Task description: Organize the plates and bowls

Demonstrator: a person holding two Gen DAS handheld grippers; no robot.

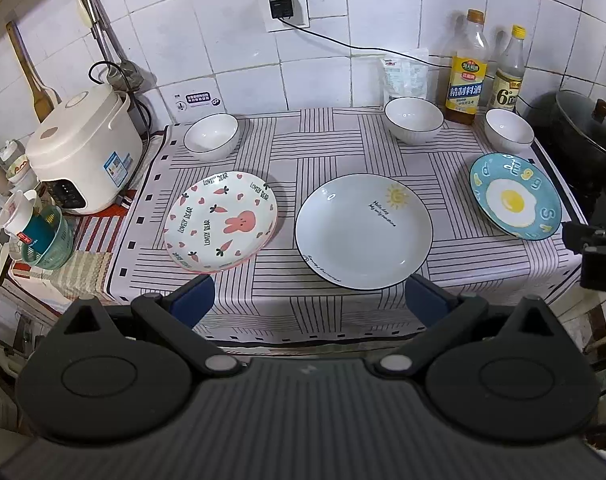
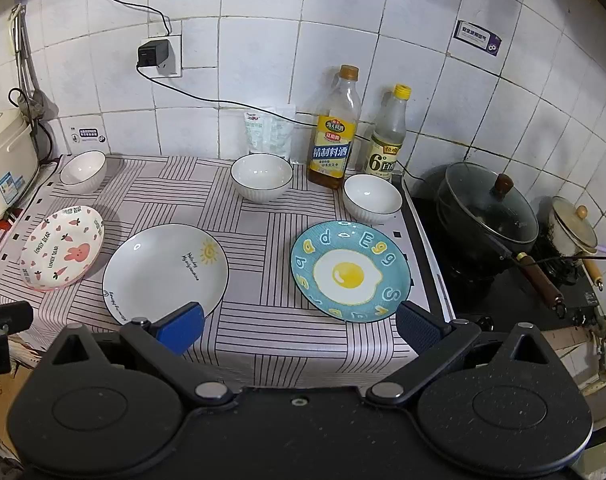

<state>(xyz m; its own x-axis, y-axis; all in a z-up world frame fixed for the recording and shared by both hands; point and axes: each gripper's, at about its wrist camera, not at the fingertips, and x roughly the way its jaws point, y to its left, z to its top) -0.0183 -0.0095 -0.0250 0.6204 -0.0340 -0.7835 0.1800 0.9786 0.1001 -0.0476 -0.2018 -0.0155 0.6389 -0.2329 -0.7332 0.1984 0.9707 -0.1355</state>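
Note:
Three plates lie in a row on the striped cloth [image 1: 343, 312]: a pink rabbit plate [image 1: 221, 221] [image 2: 63, 248] at the left, a white sun plate [image 1: 364, 231] [image 2: 165, 274] in the middle, a blue egg plate [image 1: 515, 196] [image 2: 350, 271] at the right. Three white bowls stand behind them: left [image 1: 211, 136] [image 2: 83, 171], middle [image 1: 414, 119] [image 2: 261, 176], right [image 1: 509, 130] [image 2: 373, 198]. My left gripper [image 1: 309, 300] is open and empty, near the front edge between the rabbit and sun plates. My right gripper [image 2: 299, 326] is open and empty, in front of the sun and egg plates.
A rice cooker [image 1: 83, 152] and a green basket with cups [image 1: 49, 240] stand at the left. Two bottles [image 2: 335, 128] [image 2: 387, 136] and a packet [image 2: 269, 132] stand against the tiled wall. A lidded wok [image 2: 487, 212] and a small pot [image 2: 571, 228] sit on the stove at the right.

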